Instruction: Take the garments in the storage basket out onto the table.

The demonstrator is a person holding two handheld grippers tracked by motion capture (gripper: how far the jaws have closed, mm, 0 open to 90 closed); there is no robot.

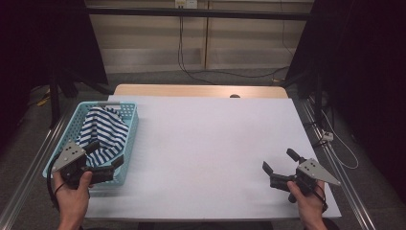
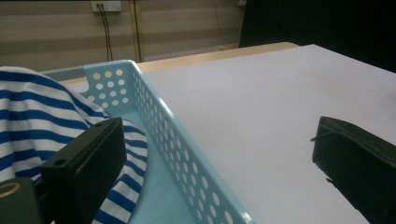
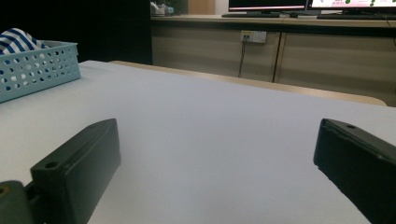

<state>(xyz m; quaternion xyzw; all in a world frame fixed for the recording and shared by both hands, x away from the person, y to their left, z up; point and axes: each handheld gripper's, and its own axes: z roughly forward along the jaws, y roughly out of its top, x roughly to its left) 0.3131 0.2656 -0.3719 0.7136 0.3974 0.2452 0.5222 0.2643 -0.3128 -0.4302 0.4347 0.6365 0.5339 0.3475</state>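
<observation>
At the lower left, you are holding the left gripper [image 1: 106,155] wide open over the basket [image 1: 128,125], straddling its wall to reach the striped cloth [image 1: 103,132]. The right gripper [image 1: 277,165], lower right, is waiting wide open and empty.

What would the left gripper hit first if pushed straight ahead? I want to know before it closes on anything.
Probably the blue basket's side wall, which runs between the open left gripper jaws; one jaw already sits beside the striped cloth. Depth is unclear.

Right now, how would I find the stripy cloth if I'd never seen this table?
Look at the white table, then go to its left edge, where a light blue basket with holes in its walls sits. The cloth is bunched up inside it, the one thing with blue and white stripes, just ahead of the left gripper.
</observation>
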